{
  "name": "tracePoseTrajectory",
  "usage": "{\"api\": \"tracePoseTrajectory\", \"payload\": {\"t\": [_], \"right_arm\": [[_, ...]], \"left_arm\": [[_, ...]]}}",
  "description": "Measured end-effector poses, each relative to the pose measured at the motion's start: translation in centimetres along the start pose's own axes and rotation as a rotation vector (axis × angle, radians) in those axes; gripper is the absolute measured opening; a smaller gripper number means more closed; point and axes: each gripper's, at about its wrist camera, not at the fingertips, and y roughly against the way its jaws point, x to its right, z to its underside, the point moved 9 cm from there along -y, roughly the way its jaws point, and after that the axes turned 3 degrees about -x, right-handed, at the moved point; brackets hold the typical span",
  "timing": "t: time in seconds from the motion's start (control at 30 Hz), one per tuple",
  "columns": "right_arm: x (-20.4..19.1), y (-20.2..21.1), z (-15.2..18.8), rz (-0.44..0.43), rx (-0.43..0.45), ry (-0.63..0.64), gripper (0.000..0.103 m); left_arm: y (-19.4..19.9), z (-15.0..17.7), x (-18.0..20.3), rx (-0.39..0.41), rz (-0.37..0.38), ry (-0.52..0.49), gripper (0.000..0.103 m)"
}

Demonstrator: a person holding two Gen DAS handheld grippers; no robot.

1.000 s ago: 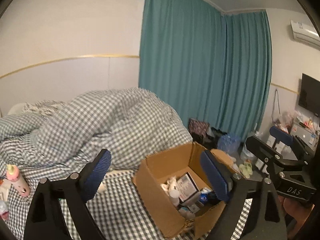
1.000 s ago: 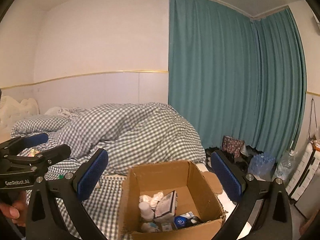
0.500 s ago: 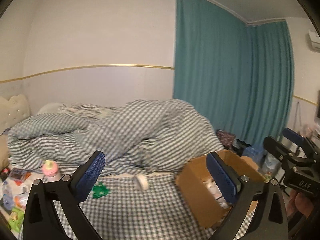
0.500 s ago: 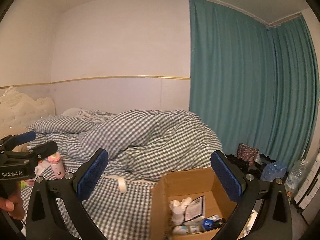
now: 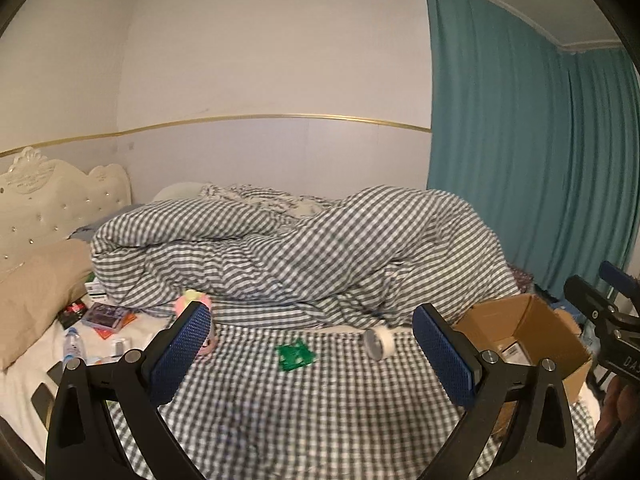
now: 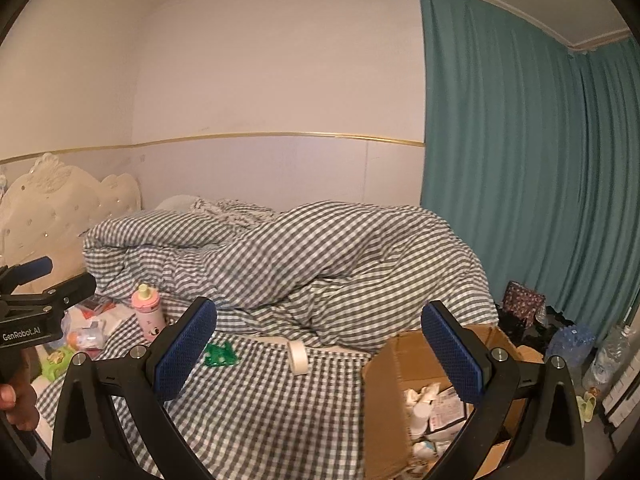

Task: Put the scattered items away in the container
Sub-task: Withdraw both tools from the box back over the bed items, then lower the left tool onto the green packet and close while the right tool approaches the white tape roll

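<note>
Cardboard box at the bed's right edge, both tools empty

Cardboard box (image 6: 384, 376) sits open on the gingham sheet (image 6: 280, 408) at the right side of the bed, its flaps up; inside it lie white bottles and printed packets (image 6: 430, 404). In the left wrist view the same box (image 5: 516, 332) shows at the far right, beyond that tool's right finger.

Scattered on the sheet to the left of the box are a roll of white tape (image 6: 298, 356), standing on its edge, and a flat green plastic piece (image 6: 219, 354) further left. A pink bottle with a yellow top (image 6: 147, 312) stands upright near the foot of the bunched checked duvet (image 6: 320, 256). Beyond it, by the beige pillow (image 5: 36, 288) and the cream tufted headboard (image 5: 44, 204), lies a clutter of small packets, a clear water bottle (image 5: 74, 346) and a purple box (image 5: 106, 314).

The left tool (image 5: 312, 354) hovers above the sheet with its blue pads spread wide, nothing between them. The right tool (image 6: 320, 354) is likewise wide open and empty, its right finger over the box's opening. Each tool shows at the edge of the other's view, held by a hand (image 6: 18, 404).

Teal curtains (image 6: 520, 160) hang on the right.
</note>
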Motion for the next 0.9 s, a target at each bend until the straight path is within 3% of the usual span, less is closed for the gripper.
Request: {"api": "tracePoseTrajectory", "payload": {"t": [0.43,0.9], "right_arm": [[-1.9,-3.5,1.9,-0.01,-0.061,0.013,0.103],[-1.7,-11.9,6.3,-0.022,-0.201,0.009,0.103]], "left_arm": [[-3.1,2.3,-4.3,-0.067,-0.073,0.027,0.103],[-10.2,5.2,-4.0,-0.152,-0.099,-0.027,0.103]]}}
